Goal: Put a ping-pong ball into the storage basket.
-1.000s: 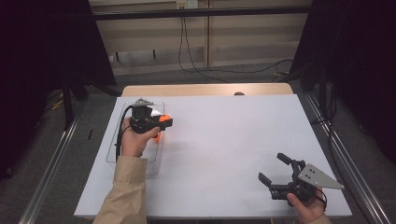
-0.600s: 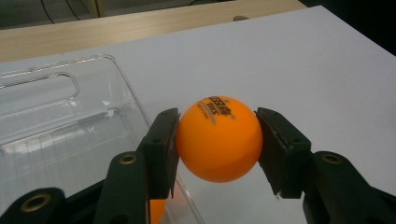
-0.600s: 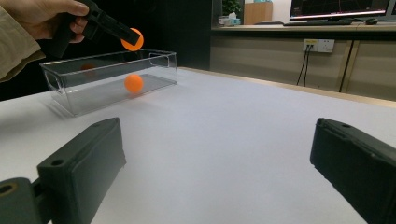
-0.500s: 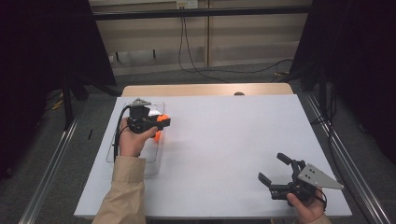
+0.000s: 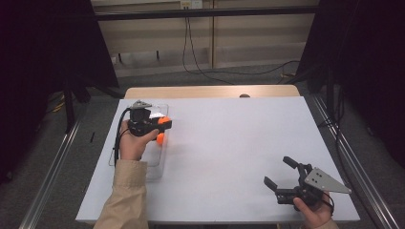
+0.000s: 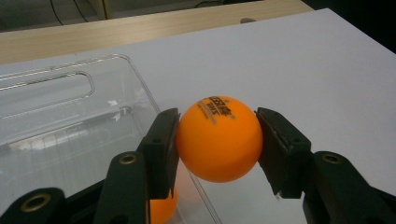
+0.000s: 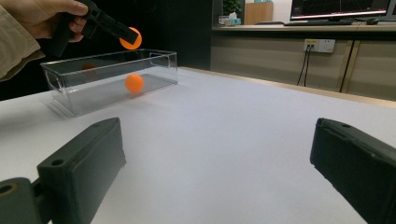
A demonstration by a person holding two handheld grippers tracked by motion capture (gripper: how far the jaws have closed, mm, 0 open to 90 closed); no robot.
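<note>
White table, clear box on it

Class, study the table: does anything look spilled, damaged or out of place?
Nothing stands out. The left hand-held gripper holds an orange ping-pong ball above the rim of the clear plastic bin, where another ball lies.

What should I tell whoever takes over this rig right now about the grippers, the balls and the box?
Left gripper: shut on an orange ball, held in the air over the near long wall of the clear box.
Right gripper: open, holding nothing, low over the white table at its near right corner.
Box: at the table's left side, with a second orange ball lying on its floor.
Done: one ball is gripped.
Left: likely carry the held ball where it belongs; whether it is going in or coming out cannot be told from here.
</note>
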